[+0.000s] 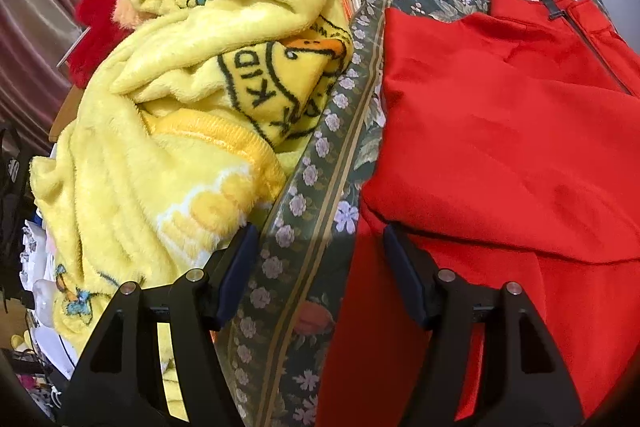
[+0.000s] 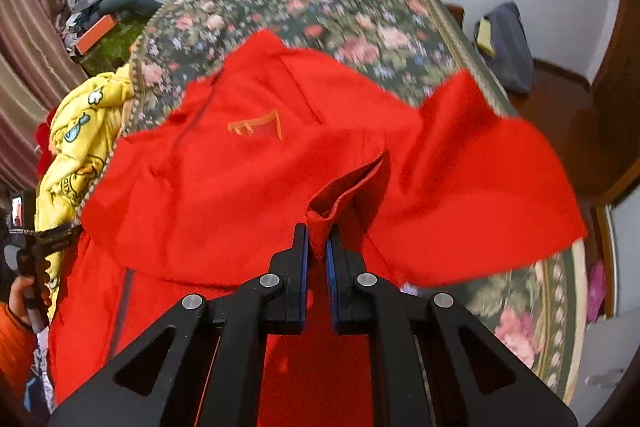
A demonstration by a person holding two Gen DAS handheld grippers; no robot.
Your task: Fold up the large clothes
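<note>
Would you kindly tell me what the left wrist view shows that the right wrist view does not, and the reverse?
Only the left wrist view shows the left gripper, open over the floral bedspread, and the "KID" lettering on the fluffy yellow cartoon blanket. Only the right wrist view shows the right gripper shut on a fold of the red jacket, plus the jacket's orange logo. Both show jacket, blanket and bedspread.

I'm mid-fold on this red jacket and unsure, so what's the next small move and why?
Probably carry the right gripper a bit further across the red jacket, then lay the pinched fold down. Its fingers are shut on a bunched edge held above the rest, while the left gripper hangs open, holding nothing.
</note>
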